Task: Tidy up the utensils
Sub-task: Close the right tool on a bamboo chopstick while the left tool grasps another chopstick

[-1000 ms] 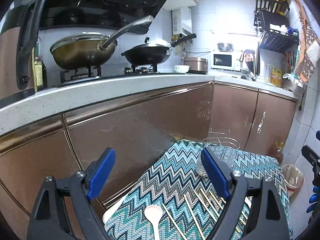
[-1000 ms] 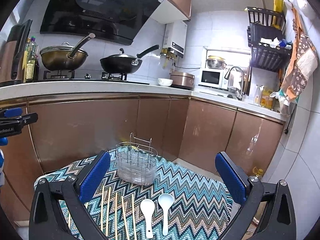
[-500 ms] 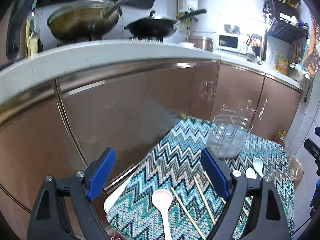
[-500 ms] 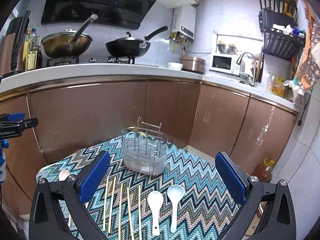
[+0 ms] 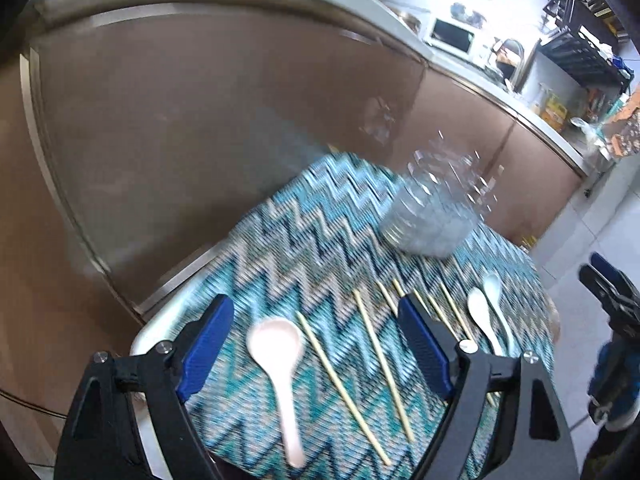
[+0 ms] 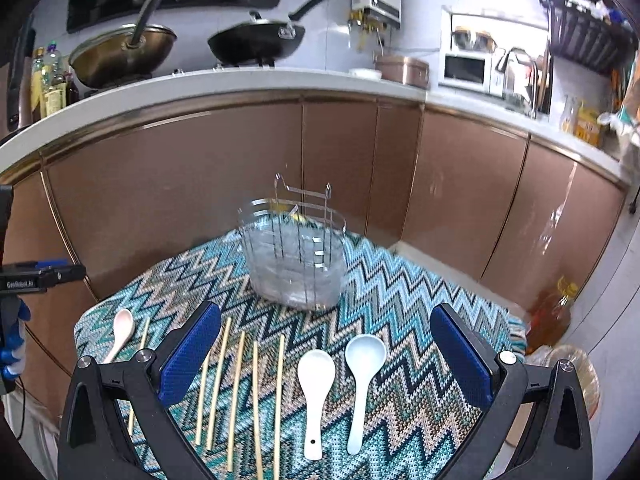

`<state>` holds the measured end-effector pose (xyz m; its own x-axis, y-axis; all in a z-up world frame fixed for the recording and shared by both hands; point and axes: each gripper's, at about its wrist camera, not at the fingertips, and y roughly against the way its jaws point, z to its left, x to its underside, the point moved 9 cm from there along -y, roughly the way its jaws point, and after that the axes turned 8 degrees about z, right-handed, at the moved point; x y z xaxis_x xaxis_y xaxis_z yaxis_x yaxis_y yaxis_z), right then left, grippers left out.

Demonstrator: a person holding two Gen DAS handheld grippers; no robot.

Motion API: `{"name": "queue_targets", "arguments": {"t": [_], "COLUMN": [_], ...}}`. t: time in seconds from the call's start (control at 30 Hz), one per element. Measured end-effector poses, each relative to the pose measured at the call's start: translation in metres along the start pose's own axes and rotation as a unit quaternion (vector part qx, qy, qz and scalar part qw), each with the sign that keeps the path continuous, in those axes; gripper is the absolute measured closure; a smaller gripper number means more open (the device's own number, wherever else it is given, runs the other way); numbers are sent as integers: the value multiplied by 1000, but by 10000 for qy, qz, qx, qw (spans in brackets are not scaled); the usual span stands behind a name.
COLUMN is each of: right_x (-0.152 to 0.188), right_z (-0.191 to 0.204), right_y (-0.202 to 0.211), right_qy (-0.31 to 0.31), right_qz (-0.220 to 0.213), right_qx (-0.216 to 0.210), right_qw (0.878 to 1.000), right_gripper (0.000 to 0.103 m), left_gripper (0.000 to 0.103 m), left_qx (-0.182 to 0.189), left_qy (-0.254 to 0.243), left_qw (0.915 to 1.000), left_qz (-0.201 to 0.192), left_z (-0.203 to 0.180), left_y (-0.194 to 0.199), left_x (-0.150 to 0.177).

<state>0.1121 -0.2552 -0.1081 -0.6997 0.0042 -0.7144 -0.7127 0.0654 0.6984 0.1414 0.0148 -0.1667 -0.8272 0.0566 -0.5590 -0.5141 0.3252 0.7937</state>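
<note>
A clear utensil holder with a wire frame (image 6: 296, 256) stands at the far side of a small table under a zigzag cloth (image 6: 400, 304); it also shows in the left wrist view (image 5: 432, 216). Several wooden chopsticks (image 6: 240, 384) lie in a row. A white spoon (image 6: 316, 384) and a pale blue spoon (image 6: 362, 376) lie side by side to their right. A pink spoon (image 5: 280, 368) lies at the left end (image 6: 120, 332). My left gripper (image 5: 316, 348) is open above the pink spoon. My right gripper (image 6: 320, 352) is open above the chopsticks and spoons.
Brown kitchen cabinets (image 6: 200, 184) stand close behind the table under a white counter with two pans (image 6: 256, 40) and a microwave (image 6: 466, 68). An oil bottle (image 6: 556, 308) and a bin stand on the floor at the right.
Both grippers have tilted down and moved closer to the table. The left one now hangs over the pink spoon. Both remain open and empty.
</note>
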Motion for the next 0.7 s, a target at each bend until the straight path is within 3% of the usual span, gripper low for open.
{"name": "queue_targets", "arguments": {"t": [0.23, 0.37, 0.5, 0.57, 0.7], "right_x": [13, 29, 35, 37, 44], "right_z": [-15, -5, 11, 21, 37], "right_y": [-36, -60, -88, -105, -134], "right_qy": [-185, -181, -119, -47, 130], "right_qz": [638, 1092, 1564, 1830, 2315], "right_qx": [-480, -1107, -1700, -1837, -1921], "right_qw": [9966, 9877, 9729, 9658, 9536], "right_gripper": [24, 43, 72, 80, 82], "left_gripper": [50, 60, 67, 70, 72], "left_qx": [598, 549, 486, 439, 286], "left_qy": [272, 493, 693, 783, 906], "left_qw": [9938, 9891, 9836, 9812, 9764], "left_qz": [898, 1271, 1590, 1710, 1942], "left_z": [-18, -14, -11, -9, -6], "left_y": [-49, -70, -86, -92, -100], "left_x": [26, 40, 48, 51, 56]}}
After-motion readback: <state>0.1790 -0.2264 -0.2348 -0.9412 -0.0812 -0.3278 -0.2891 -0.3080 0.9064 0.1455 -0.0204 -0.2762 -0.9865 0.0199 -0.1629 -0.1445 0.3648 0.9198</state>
